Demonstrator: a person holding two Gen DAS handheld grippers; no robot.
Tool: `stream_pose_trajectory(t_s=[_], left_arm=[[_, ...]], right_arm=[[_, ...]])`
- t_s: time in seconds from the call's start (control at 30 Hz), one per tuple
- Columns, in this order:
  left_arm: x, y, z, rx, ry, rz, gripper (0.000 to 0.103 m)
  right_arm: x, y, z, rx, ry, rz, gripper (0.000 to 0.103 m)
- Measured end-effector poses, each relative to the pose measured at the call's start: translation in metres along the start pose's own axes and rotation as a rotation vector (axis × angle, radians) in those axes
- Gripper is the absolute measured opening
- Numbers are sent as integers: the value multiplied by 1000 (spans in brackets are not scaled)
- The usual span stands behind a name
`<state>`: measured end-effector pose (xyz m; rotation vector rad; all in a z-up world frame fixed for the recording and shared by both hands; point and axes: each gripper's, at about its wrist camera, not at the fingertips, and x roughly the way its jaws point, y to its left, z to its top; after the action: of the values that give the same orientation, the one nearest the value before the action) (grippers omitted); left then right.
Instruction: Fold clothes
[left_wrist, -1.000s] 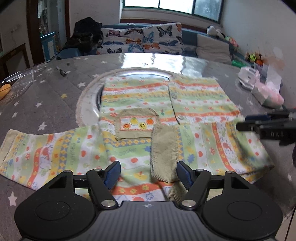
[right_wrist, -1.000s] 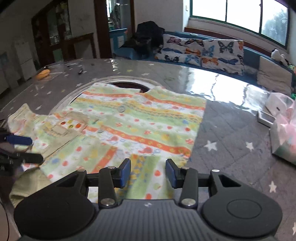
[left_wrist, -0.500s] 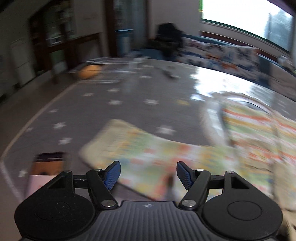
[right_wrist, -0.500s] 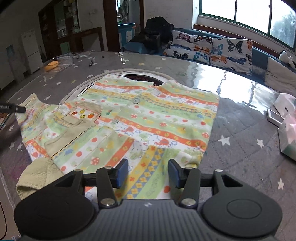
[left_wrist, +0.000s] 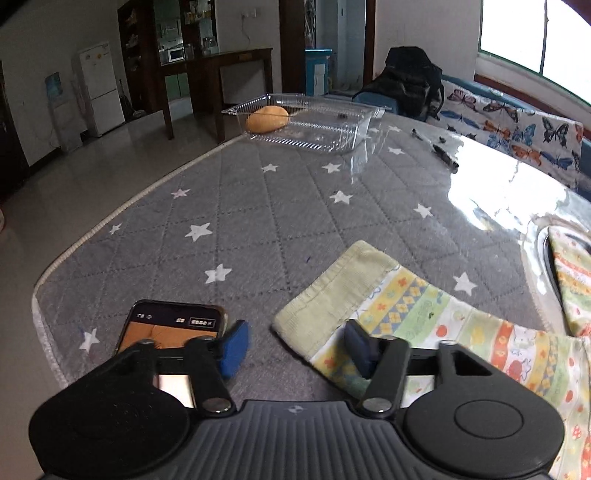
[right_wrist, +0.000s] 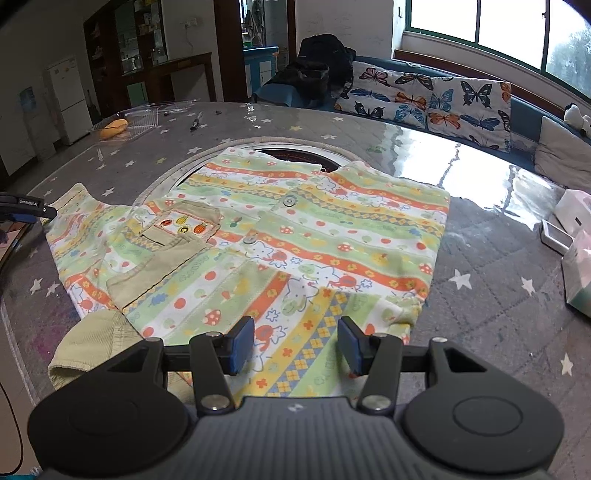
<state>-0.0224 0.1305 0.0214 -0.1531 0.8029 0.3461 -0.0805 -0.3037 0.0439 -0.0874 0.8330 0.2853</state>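
Observation:
A child's striped, printed shirt (right_wrist: 314, 236) lies flat on the grey starred table cover (left_wrist: 277, 221), with its right sleeve folded in across the front. Its left sleeve (left_wrist: 424, 314) stretches out sideways and ends in a pale green cuff (left_wrist: 325, 295). My left gripper (left_wrist: 297, 349) hovers low at that cuff with its jaws closing. The cuff's corner lies between the blue pads and the right pad (left_wrist: 360, 349) is over the cloth, with no visible pinch. My right gripper (right_wrist: 296, 345) is open just above the shirt's near hem with only flat cloth beneath it. The left gripper (right_wrist: 26, 208) also shows at the far left.
A lit phone (left_wrist: 173, 325) lies just left of the cuff, near the table's rounded edge. A clear plastic tray (left_wrist: 332, 129) with an orange fruit (left_wrist: 267, 118) and a pen (left_wrist: 445, 155) sit at the far side. White boxes (right_wrist: 576, 218) stand at the right.
My left gripper has swung from the shirt's middle out to the left sleeve's cuff, and its jaws have narrowed. The right gripper has stayed over the hem with its jaws a little wider.

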Motion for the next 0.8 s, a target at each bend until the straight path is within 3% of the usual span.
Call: stream_pose_trajectory(t_s=[0.03,0.13,0.27,0.43,0.6,0.8], left_arm=[[-1,0,1,-8,1,-13,24],[-6,-5,3,-27,-12,-47,11],[-30,-20,5,-29,-57,-132,10],[-81,-59,7,19,-132,-309,9],[-122,-109,-1,92,-147,-520,9],[-145,-177,-31,214,-98,-726,9]], right_arm=[[-1,0,0,0,-1,-1,51],[-3,-2,-1,9,-8,-5,51],[-9,-5,-3,19,-19,-9,51],[-13,-11,-5,43,-28,-17,51],[-17,-14,-4,66,-48,-19,51],[-19,-15,-1,86,-61,-18,51]])
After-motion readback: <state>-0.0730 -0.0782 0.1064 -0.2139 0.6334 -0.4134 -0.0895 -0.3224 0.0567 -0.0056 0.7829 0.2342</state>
